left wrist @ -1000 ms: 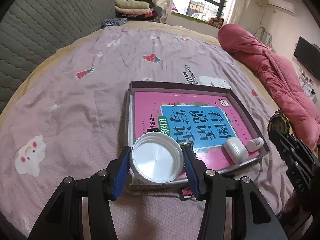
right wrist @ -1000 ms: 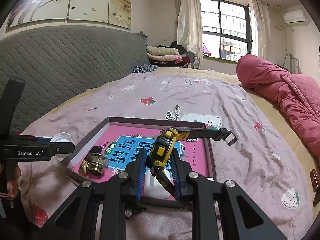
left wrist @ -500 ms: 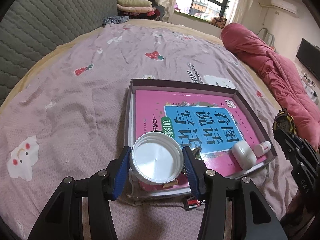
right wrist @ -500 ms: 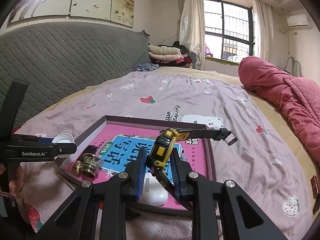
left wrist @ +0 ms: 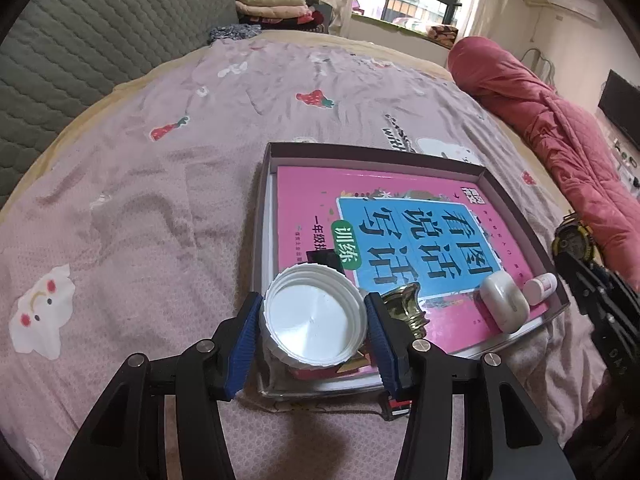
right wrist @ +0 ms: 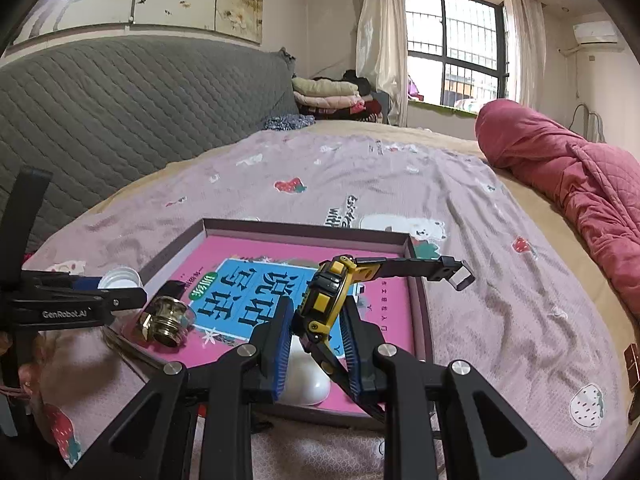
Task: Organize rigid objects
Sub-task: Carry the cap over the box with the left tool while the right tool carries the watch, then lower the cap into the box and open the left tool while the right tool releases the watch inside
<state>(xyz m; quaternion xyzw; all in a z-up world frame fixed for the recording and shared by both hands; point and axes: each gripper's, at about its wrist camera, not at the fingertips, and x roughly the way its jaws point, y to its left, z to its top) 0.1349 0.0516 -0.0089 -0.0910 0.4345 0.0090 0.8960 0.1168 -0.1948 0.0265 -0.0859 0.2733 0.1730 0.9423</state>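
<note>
Left wrist: steep, close down on tray (left wrist: 516, 216) near corner. Right wrist: shallower, across bed toward window (right wrist: 452, 44). Shared: tray (right wrist: 416, 276), bed.

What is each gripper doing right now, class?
Left gripper: closed on the round white plastic lid.
Right gripper: closed on the yellow-and-black digital wristwatch.

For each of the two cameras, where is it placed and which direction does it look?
Left wrist: sits on the left gripper, looking steeply down its fingers at the white lid it holds over the tray; the right gripper enters at the right edge.
Right wrist: sits on the right gripper, looking along the bed toward the window; it holds a watch; the left gripper shows at left.
Shared: tray, pink book, brass fitting, white case.
</note>
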